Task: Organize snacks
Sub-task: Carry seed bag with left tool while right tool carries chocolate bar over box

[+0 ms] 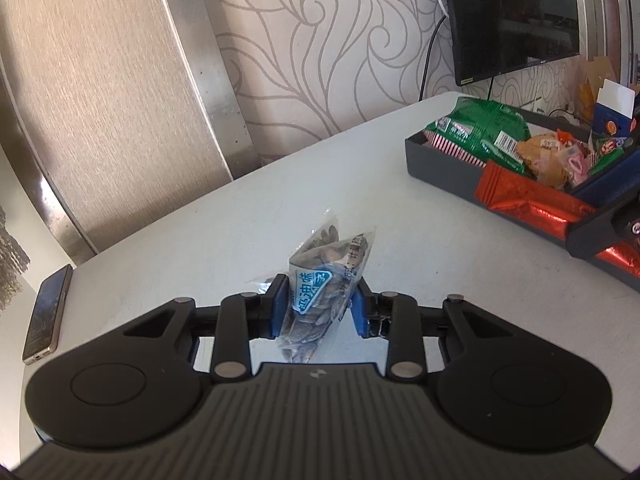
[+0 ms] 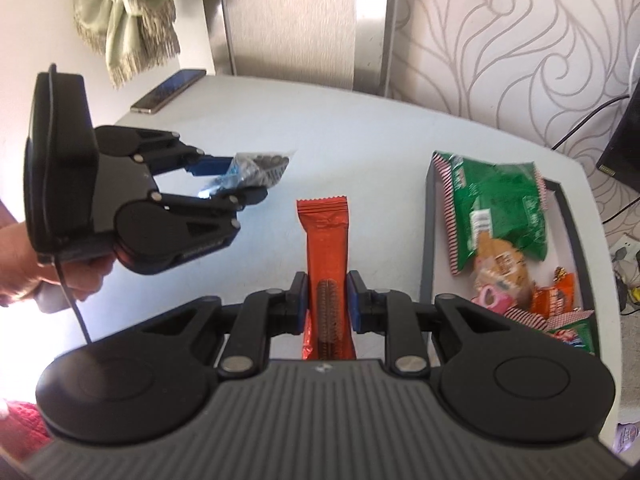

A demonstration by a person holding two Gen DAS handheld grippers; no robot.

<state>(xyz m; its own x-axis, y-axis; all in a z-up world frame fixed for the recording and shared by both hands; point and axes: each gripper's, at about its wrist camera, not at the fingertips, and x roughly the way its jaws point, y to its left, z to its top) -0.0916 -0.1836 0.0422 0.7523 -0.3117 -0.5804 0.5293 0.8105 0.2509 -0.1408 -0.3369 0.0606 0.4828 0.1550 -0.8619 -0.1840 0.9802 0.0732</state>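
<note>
Left tool [image 1: 320, 304] clamps clear seed packet [image 1: 324, 288], lifted above desk [image 1: 200, 248], well left of tray [image 2: 430, 216]. Right tool [image 2: 327, 300] grips red bar [image 2: 326, 248] mid-body, just left of tray, likely for drop-in.

Your left tool [image 1: 319, 307] pinches a clear seed packet [image 1: 320, 296]; the snack tray [image 1: 448, 160] lies ahead, off right.
</note>
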